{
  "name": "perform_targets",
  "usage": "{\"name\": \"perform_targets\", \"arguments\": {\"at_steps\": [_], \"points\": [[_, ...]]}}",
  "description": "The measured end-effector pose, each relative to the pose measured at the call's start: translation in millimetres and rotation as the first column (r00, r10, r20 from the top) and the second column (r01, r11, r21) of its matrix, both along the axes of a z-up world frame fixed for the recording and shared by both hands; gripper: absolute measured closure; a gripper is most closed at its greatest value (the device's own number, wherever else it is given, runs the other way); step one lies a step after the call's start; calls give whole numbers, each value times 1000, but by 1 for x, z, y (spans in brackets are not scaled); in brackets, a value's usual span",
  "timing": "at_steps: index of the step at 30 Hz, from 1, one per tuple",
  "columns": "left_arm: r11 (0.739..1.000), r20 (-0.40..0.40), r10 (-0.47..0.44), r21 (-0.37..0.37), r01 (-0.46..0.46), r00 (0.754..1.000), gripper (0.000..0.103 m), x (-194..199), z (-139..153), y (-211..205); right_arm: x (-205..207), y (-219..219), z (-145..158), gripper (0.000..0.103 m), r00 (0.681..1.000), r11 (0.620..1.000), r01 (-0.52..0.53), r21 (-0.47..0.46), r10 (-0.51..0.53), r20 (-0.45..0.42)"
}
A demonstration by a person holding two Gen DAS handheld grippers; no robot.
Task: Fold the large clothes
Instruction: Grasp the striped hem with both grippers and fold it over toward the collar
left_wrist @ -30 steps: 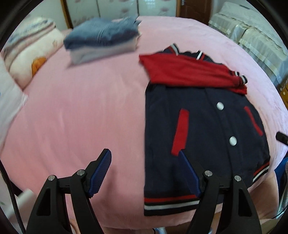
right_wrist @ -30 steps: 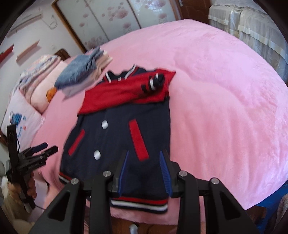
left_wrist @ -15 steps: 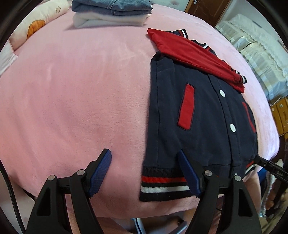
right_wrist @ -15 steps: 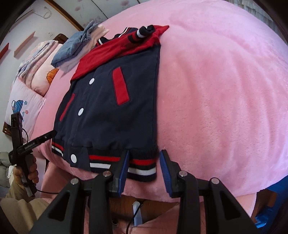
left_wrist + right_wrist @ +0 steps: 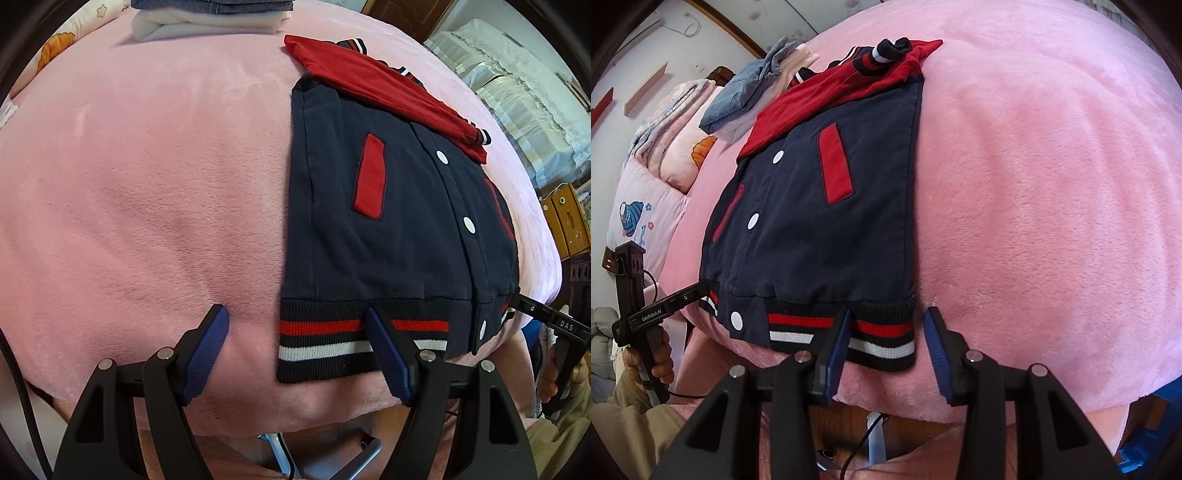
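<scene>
A navy varsity jacket (image 5: pixel 388 221) with red pockets lies flat on the pink bed, its red sleeves (image 5: pixel 373 85) folded across the chest. Its striped hem (image 5: pixel 332 332) hangs at the bed's near edge. My left gripper (image 5: pixel 295 314) is open, its jaws straddling the hem's left corner. In the right wrist view the jacket (image 5: pixel 820 206) shows the same way, and my right gripper (image 5: pixel 886 314) is open around the hem's right corner (image 5: pixel 882 332). Each gripper shows at the edge of the other's view: the right gripper (image 5: pixel 532 308) and the left gripper (image 5: pixel 698 290).
A stack of folded clothes (image 5: pixel 210 18) sits at the far side of the pink bed (image 5: pixel 147 184). Pillows (image 5: pixel 665 177) lie at the far left. A white covered bed (image 5: pixel 517 92) and wooden drawers (image 5: pixel 565 221) stand to the right.
Both grippers have dropped toward the bed's near edge and closed in on the jacket's hem corners. The right gripper's jaws have opened wider.
</scene>
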State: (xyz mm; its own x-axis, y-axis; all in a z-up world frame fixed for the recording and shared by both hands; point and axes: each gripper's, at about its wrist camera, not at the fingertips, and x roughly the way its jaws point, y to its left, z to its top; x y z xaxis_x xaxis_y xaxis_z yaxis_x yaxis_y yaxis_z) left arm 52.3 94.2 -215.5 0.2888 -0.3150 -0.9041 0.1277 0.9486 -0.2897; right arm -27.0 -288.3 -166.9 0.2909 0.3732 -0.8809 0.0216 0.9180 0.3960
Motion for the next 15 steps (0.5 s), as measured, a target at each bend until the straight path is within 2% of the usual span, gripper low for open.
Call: {"name": "perform_targets", "arguments": {"at_steps": [3, 4, 6, 7, 8, 9, 11, 12, 13, 15], "points": [[999, -4, -31, -29, 31, 1000, 49, -1, 1, -5, 0, 0, -1, 61, 1000, 1000, -2, 1, 2, 3], [998, -8, -40, -41, 39, 999, 59, 0, 1, -6, 0, 1, -1, 62, 1000, 1000, -8, 0, 8, 9], [998, -21, -51, -47, 50, 998, 61, 2, -1, -12, -1, 2, 0, 63, 1000, 1000, -19, -3, 19, 18], [998, -23, -52, -44, 51, 998, 61, 2, -2, -13, -1, 2, 0, 68, 999, 1000, -28, 11, 28, 17], [998, -27, -52, -45, 50, 998, 63, 2, -3, -12, -2, 3, -1, 83, 999, 999, -33, 26, 32, 15], [997, -35, -50, -53, 48, 998, 65, 3, -4, -13, -2, 4, 0, 87, 999, 999, -31, 28, 31, 17], [996, -53, -39, -79, 35, 998, 84, 7, -5, -13, -2, 7, 4, 91, 999, 999, -38, 24, 37, 27], [993, -83, -25, -120, 15, 996, 88, 10, -4, -11, -2, 8, 8, 92, 999, 999, -42, 19, 41, 33], [990, -98, -16, -143, 2, 995, 93, 11, -3, -9, -2, 9, 12, 92, 998, 999, -47, 14, 46, 41], [985, -106, -1, -171, -18, 994, 93, 16, 9, -12, -2, 9, 23, 93, 997, 998, -47, 34, 45, 64]]}}
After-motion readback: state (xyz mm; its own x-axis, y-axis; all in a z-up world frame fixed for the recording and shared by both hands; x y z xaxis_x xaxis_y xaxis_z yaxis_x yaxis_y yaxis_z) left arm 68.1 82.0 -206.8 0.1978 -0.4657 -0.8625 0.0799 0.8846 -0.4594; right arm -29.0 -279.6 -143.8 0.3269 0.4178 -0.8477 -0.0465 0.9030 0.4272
